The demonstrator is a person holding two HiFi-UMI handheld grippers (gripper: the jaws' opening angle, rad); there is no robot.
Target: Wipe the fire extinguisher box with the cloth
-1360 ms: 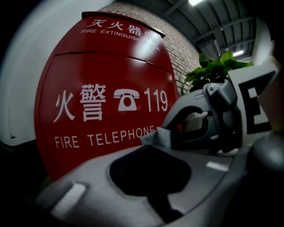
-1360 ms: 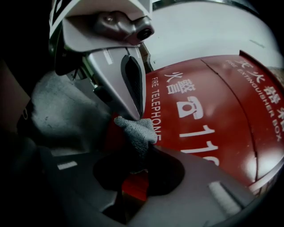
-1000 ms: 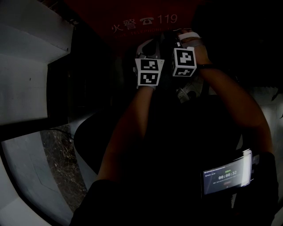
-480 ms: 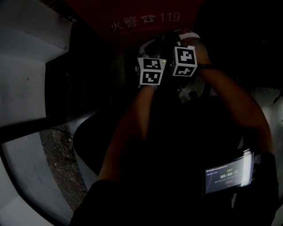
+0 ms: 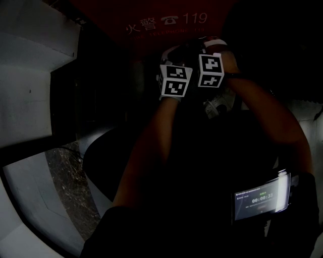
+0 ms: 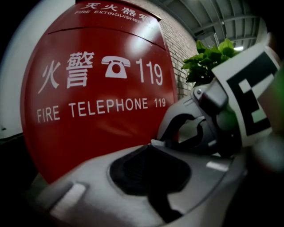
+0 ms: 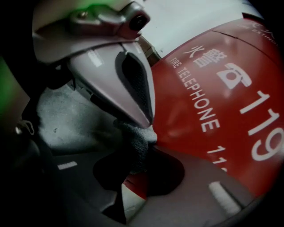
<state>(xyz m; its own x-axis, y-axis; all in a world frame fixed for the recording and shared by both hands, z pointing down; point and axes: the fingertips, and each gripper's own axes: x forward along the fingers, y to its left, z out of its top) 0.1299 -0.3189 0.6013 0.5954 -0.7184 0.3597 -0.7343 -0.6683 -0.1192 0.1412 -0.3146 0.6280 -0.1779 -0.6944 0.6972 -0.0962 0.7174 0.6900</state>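
We see a red fire extinguisher box (image 6: 97,88) with white lettering and a white telephone symbol. The cloth (image 7: 137,139) is grey knit. Black-and-white squares pattern the left marker cube (image 5: 174,80) and the right marker cube (image 5: 211,70). The plant (image 6: 211,60) is green, the brick wall (image 6: 178,44) pale brown.

A brick wall (image 6: 176,48) runs back under a grey beamed ceiling (image 6: 208,17) with one strip light (image 6: 240,48) lit, a leafy green plant (image 6: 208,62) against it. Lower down it's dim: pale ledges (image 5: 30,95), marbled floor (image 5: 65,176).

box (image 5: 151,10) top cut off, cloth (image 7: 140,139) partly hidden
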